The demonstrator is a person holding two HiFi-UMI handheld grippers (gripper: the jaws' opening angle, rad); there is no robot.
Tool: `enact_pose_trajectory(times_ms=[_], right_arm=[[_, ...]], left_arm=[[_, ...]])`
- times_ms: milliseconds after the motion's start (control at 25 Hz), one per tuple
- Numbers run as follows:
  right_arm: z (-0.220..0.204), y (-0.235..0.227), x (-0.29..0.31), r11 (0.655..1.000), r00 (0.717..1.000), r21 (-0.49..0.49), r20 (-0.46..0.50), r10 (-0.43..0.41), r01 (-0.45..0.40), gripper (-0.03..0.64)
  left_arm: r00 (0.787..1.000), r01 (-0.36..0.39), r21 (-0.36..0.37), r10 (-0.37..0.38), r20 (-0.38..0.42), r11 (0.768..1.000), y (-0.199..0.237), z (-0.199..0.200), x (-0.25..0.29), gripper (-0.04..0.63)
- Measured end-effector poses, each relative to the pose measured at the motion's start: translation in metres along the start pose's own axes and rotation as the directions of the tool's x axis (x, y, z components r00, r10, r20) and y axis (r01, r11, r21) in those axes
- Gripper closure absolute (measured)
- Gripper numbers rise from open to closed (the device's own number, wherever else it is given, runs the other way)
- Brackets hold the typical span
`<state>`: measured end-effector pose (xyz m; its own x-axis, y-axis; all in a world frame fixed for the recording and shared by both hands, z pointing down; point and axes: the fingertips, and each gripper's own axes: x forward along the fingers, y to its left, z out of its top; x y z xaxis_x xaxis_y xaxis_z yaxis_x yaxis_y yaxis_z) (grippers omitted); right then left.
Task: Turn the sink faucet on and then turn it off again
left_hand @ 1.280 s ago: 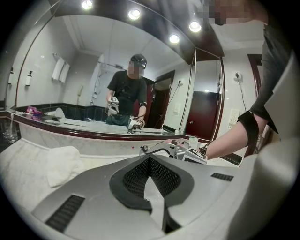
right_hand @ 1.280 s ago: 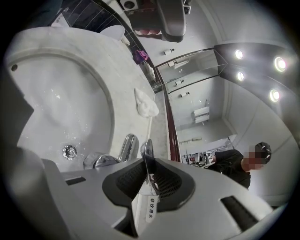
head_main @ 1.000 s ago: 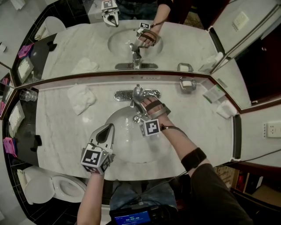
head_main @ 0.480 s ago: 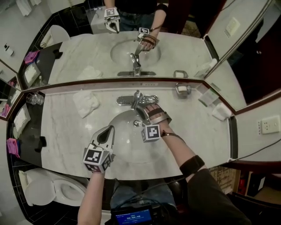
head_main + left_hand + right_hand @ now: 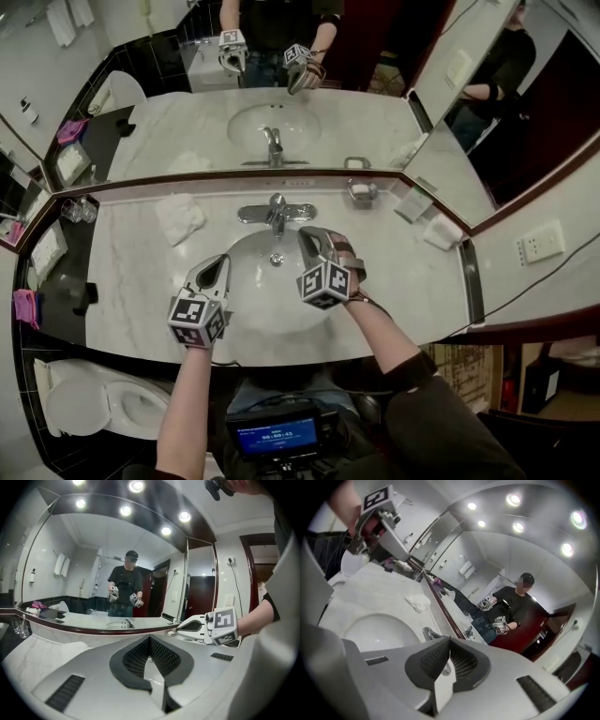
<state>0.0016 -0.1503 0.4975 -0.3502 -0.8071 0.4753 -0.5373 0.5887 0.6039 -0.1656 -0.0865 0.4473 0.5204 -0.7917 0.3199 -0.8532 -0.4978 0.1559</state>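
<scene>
Head view: the left gripper, shut, and the right gripper, just closed, both empty, are held clear of the faucet behind the basin, where a drip could be left by a lever not fully returned.

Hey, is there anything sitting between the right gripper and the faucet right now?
Nothing visible. The right gripper, whose fingers have just closed on nothing, hangs just right of the faucet above the sink basin, and nothing lies in the gap.
</scene>
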Motion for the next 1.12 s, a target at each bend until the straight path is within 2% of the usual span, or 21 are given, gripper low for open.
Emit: enact_pose_trajectory(times_ms=[120, 240, 400, 480, 720, 920, 1120], right_arm=[[0.003, -0.012, -0.029, 0.987, 1.000, 0.160, 0.000, -0.003, 0.003, 0.595], [0.008, -0.026, -0.050, 0.957, 1.000, 0.290, 0.018, -0.007, 0.001, 0.595], [-0.003, -0.037, -0.085, 0.874, 1.000, 0.486, 0.011, -0.012, 0.005, 0.595], [-0.006, -0.039, -0.097, 0.835, 1.000, 0.550, 0.016, -0.013, 0.002, 0.595], [-0.021, -0.026, -0.118, 0.778, 1.000, 0.628, 0.009, -0.004, -0.003, 0.595], [-0.043, -0.013, -0.124, 0.763, 1.000, 0.646, -0.015, 0.000, 0.010, 0.595], [-0.052, -0.008, -0.131, 0.749, 1.000, 0.662, -0.025, 0.001, 0.016, 0.595]], left_arm=[[1.000, 0.013, 0.002, -0.013, 0.026, 1.000, -0.006, 0.005, -0.008, 0.595], [0.999, 0.028, 0.009, -0.028, 0.025, 1.000, -0.016, 0.021, -0.017, 0.595], [0.999, 0.037, 0.035, -0.038, 0.018, 0.999, -0.026, 0.017, -0.024, 0.595], [0.999, 0.045, 0.038, -0.046, 0.023, 0.998, -0.031, 0.020, -0.028, 0.595], [0.998, 0.055, 0.040, -0.056, 0.042, 0.998, -0.039, 0.015, -0.037, 0.595], [0.997, 0.075, 0.045, -0.076, 0.031, 0.996, -0.051, 0.015, -0.048, 0.595], [0.996, 0.080, 0.012, -0.081, 0.047, 0.997, -0.057, 0.020, -0.051, 0.595]])
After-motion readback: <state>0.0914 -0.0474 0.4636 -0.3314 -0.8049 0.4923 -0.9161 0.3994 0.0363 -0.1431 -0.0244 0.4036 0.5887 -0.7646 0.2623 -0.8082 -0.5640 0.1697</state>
